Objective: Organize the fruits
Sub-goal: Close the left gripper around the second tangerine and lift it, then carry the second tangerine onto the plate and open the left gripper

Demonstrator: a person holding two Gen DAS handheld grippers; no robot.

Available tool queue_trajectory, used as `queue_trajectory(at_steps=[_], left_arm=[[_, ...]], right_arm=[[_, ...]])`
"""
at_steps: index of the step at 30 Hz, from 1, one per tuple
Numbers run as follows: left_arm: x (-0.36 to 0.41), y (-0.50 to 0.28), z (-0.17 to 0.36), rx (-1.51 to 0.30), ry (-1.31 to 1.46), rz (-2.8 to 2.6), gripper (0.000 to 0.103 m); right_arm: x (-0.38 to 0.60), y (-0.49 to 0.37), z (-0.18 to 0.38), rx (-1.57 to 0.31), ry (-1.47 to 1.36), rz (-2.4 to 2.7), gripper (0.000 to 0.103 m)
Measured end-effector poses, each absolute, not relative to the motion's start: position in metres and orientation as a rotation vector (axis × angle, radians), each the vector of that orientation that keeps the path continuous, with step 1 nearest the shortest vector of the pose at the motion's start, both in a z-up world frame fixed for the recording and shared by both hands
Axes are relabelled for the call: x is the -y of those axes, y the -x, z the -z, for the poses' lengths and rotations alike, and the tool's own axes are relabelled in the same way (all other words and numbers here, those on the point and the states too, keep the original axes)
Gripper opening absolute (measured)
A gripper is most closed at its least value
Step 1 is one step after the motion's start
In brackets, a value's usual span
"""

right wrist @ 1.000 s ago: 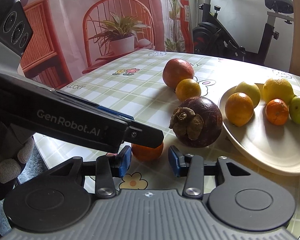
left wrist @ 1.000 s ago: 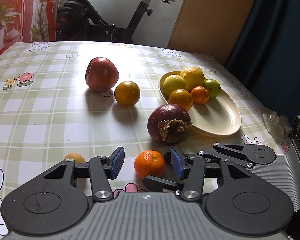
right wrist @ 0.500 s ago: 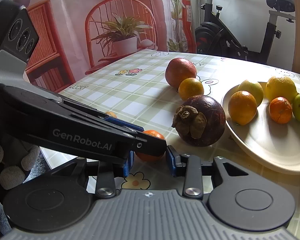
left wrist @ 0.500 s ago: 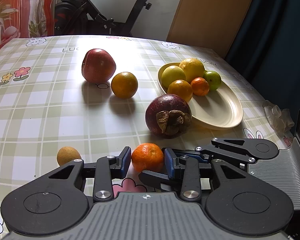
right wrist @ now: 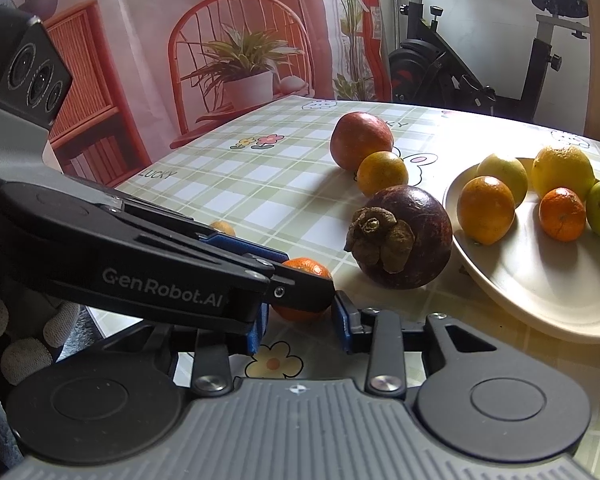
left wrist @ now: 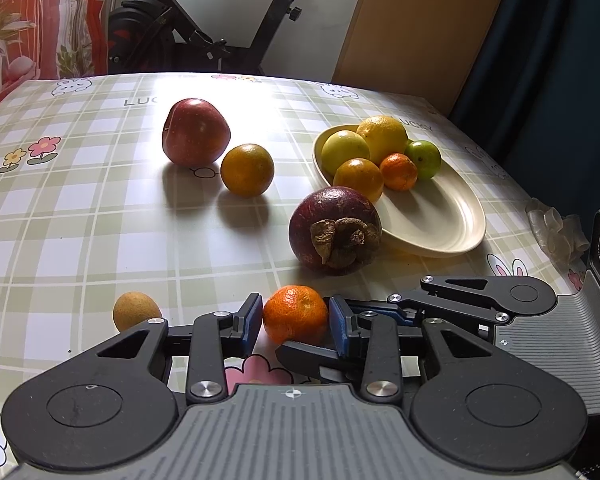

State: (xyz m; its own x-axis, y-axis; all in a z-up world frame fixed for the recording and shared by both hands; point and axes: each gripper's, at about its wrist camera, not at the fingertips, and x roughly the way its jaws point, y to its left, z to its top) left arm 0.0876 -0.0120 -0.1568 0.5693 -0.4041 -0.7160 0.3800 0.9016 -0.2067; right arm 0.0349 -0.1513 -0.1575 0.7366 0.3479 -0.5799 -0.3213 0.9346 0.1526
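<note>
A small mandarin [left wrist: 296, 314] lies on the checked tablecloth near the front edge. My left gripper [left wrist: 296, 322] is shut on it, with a blue pad against each side. In the right wrist view the mandarin [right wrist: 306, 270] shows just past the left gripper's fingers [right wrist: 296, 290]. My right gripper [right wrist: 300, 330] is open right behind it, holding nothing. A dark mangosteen [left wrist: 336, 230] rests against the cream oval plate [left wrist: 452, 216], which holds several citrus fruits and a green one. An orange [left wrist: 247, 169] and a red apple [left wrist: 196, 132] sit farther back.
A small brown fruit [left wrist: 134, 312] lies just left of the left finger. Crumpled clear plastic [left wrist: 556, 228] sits at the table's right edge. A gloved hand [right wrist: 20, 344] holds the left gripper. An exercise bike [left wrist: 204, 28] stands beyond the table.
The left gripper's pads have closed in from wide apart onto the mandarin. The right gripper's pads have narrowed a little and it stays close behind the fruit.
</note>
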Motion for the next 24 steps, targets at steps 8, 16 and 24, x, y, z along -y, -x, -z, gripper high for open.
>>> queue_trajectory(at_steps=[8,16,24], left_arm=[[0.0127,-0.0847,0.1557,-0.842,0.016,0.464,0.039],[0.0128,-0.0814,0.1575,-0.834,-0.001,0.465,0.039],[0.0131,-0.0819,0.1589,-0.829,0.001,0.467,0.039]], right_arm=[[0.1511,-0.0324,0.1557,-0.643,-0.041,-0.365,0.037],[0.1499,-0.0321,0.1577,-0.647,-0.035,-0.365,0.037],[0.1487,-0.0325,0.159,-0.643,-0.032,-0.366,0.038]])
